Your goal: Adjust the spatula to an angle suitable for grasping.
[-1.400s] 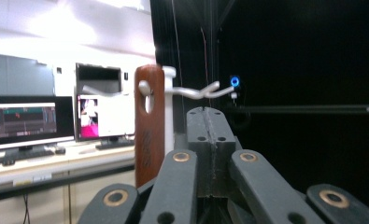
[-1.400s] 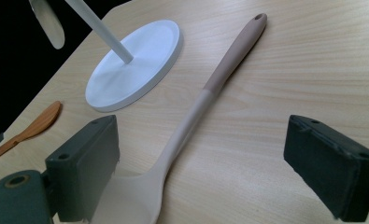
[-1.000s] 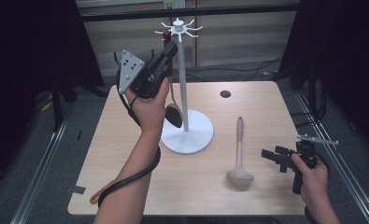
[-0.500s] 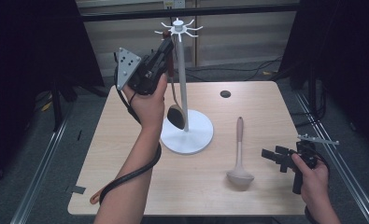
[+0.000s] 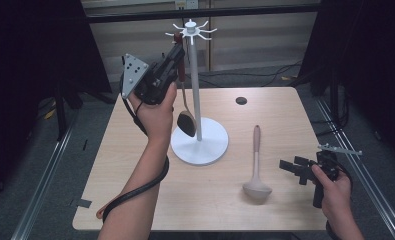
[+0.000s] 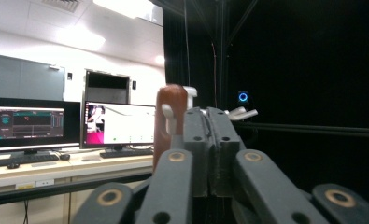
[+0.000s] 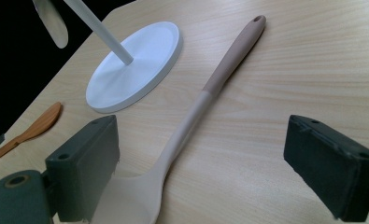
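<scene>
A white hook stand (image 5: 194, 75) rises from a round base on the wooden table (image 5: 275, 115). A spoon with a brown handle (image 5: 182, 70) and dark bowl (image 5: 186, 123) hangs beside the pole. In the left gripper view, the handle top (image 6: 169, 105) has a white hook through it. My left gripper (image 5: 177, 50) is raised at that handle. Its jaws (image 6: 211, 140) have just eased apart slightly, stand almost together, and the handle lies beside them. A beige ladle (image 5: 256, 160) lies on the table. My right gripper (image 5: 287, 166) rests open near its bowl, the ladle (image 7: 205, 93) running between its jaws.
The stand's round base (image 5: 212, 147) sits mid-table. A dark hole (image 5: 241, 100) marks the far side of the table. A small orange spoon-shaped piece (image 7: 32, 125) lies near the front left corner. Monitors (image 6: 119, 127) stand on a desk beyond the table.
My left gripper has risen a little toward the top of the stand, while the hanging spoon stayed about where it was. The right gripper and the ladle have not moved.
</scene>
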Tool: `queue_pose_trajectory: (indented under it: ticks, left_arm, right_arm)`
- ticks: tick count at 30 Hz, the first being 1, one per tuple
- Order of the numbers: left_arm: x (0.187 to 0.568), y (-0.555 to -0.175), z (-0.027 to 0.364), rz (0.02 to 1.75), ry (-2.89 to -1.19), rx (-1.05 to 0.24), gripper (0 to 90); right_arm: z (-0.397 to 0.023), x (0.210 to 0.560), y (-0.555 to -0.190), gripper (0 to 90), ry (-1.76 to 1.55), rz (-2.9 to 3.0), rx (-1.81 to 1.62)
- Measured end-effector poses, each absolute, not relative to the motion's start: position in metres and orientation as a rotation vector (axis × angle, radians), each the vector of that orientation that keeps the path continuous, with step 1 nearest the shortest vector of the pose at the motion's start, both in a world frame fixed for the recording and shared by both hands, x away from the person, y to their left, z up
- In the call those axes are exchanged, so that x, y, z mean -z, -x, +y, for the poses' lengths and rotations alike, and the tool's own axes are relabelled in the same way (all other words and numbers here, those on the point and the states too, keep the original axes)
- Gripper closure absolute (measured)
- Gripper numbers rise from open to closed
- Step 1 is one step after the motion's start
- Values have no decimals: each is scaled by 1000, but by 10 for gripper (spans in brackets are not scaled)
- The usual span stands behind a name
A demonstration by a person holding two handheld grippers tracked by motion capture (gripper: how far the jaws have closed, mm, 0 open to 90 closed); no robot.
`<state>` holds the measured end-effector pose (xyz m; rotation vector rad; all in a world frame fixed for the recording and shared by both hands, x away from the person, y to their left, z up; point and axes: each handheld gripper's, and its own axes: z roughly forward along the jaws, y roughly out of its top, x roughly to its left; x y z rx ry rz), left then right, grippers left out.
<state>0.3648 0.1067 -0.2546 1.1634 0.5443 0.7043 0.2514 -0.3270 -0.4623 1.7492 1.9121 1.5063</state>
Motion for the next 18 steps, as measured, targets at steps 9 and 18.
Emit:
queue_pose_trajectory:
  ticks: [9,18]
  left_arm:
    - [287,-352,110,557,-1215,-676,713]
    - [326,-341,114,590,-1267,-640,532]
  right_arm:
    - [-326,462,-252,102,-1745,1916,-1499]
    - [-321,463,-253,102,-1740,1936,-1486]
